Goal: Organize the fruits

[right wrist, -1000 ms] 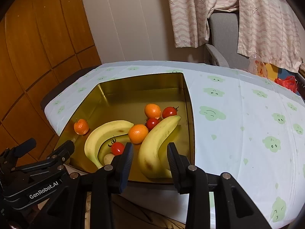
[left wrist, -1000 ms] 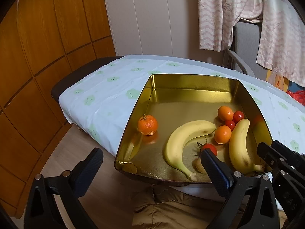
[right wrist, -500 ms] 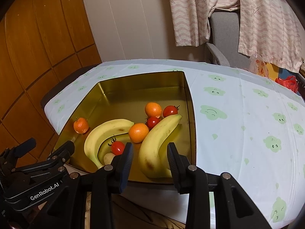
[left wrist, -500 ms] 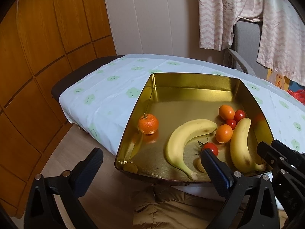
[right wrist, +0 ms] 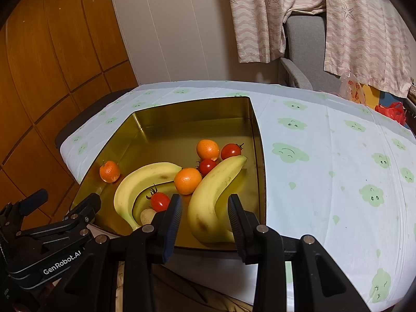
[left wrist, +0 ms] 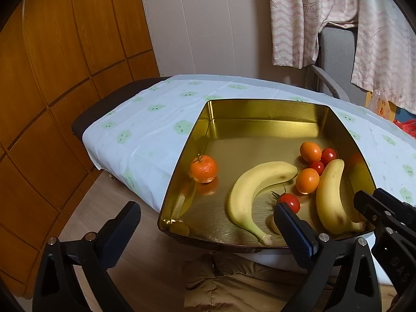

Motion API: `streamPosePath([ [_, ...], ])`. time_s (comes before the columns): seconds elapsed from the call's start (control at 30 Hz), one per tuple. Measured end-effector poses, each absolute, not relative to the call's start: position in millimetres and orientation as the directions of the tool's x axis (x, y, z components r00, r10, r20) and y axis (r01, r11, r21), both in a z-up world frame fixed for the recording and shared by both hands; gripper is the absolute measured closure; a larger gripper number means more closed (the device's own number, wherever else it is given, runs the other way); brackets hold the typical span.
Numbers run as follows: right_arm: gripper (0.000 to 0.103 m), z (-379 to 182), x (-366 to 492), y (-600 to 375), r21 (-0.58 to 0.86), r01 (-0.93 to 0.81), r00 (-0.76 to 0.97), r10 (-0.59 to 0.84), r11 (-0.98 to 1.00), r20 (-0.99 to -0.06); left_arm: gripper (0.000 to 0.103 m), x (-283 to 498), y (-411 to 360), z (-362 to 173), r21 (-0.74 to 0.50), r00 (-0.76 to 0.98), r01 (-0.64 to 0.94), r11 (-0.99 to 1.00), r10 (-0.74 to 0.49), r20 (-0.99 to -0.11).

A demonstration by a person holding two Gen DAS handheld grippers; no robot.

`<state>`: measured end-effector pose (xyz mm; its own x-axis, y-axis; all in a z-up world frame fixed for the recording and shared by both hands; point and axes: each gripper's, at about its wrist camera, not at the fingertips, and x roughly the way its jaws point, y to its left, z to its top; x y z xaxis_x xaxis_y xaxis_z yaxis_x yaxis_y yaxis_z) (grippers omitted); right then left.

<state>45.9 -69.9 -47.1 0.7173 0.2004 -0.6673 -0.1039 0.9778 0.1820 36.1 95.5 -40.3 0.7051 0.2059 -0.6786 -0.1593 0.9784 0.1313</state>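
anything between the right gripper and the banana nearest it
Nothing visible. The right gripper is open and empty, short of the tin's near rim; the banana lies just beyond, its top clear.

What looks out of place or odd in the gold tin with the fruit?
Mostly the pale round lump near the tin's front edge, tucked by the left banana's stem: unlike the other fruit, and too hidden to identify. One orange sits alone at the left wall. Nothing looks spilled or damaged.
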Motion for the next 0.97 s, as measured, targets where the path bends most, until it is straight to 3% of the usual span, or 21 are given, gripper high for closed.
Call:
streamPosePath([
  [0.97,0.066,-48.6,44.9,-74.4,0.192,-0.097,0.718,0.202,0.977,-0.666,0.000,34.5,93.6,-42.0,0.128,0.710,-0.151,0.980,0.197,-0.676],
])
